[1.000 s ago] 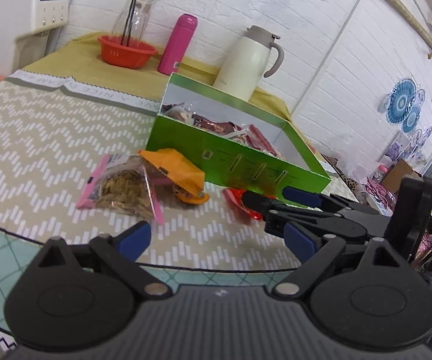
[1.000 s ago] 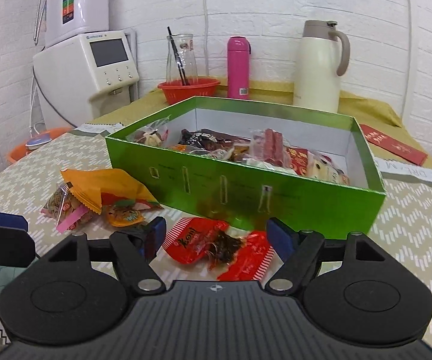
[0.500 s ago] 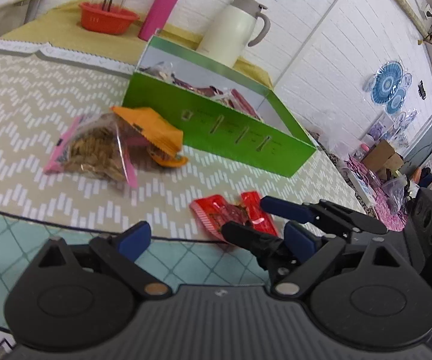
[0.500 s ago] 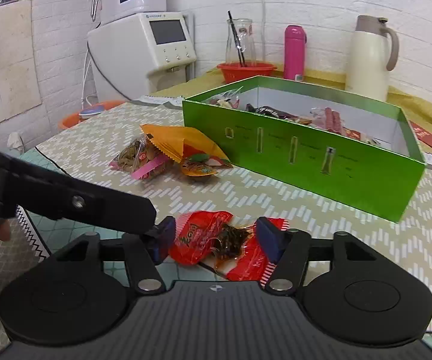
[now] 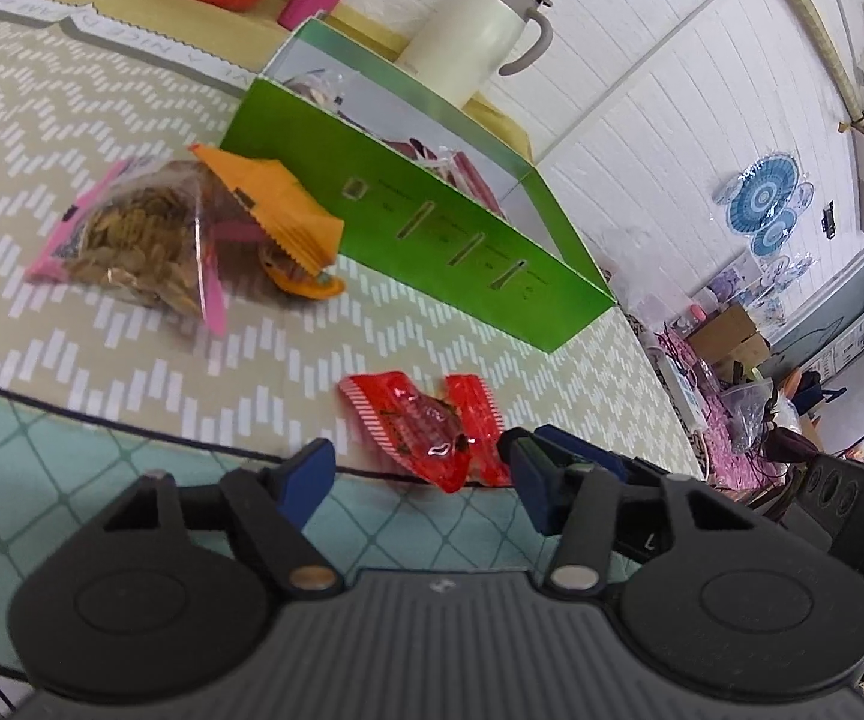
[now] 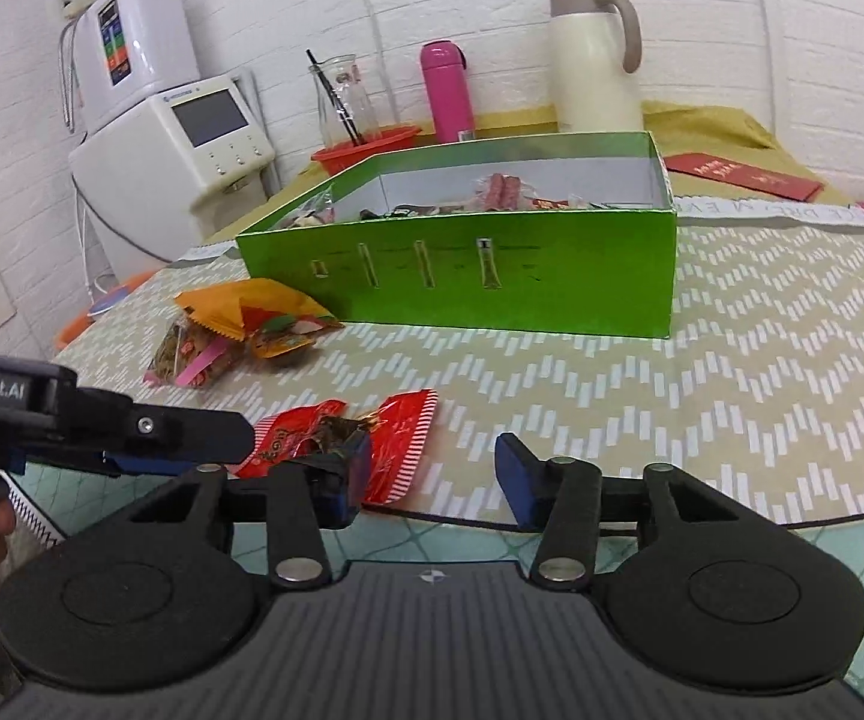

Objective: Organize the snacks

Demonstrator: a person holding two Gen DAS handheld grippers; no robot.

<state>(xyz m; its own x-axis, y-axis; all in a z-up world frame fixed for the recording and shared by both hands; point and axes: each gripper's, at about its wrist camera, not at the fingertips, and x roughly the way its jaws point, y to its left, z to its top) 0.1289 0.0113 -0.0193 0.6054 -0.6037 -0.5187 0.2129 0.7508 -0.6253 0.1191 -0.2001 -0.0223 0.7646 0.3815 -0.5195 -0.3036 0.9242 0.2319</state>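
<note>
Zigzag-patterned tabletop point(image 6: 732, 360) carried green box point(image 6: 552, 294), already partly filled with snacks. Red packet point(image 5: 426, 426), orange packet point(image 5: 276, 210), seed bag point(image 5: 132, 240) lay outside, unsorted. Left tool point(image 5: 420, 474), right tool point(image 6: 432, 474) both gaped apart beside red packet, gripping nothing.

Now closing from both sides on the red snack packet point(image 5: 426, 429), left gripper point(image 5: 420, 480) nearest; previously farther back.

- red snack packet point(image 5: 432, 429): glossy, crinkled plastic film
- green box point(image 6: 492, 276): smooth, shiny card
- tablecloth point(image 6: 762, 372): matt, patterned
- jug point(image 6: 594, 60), upper right: smooth, glossy
</note>
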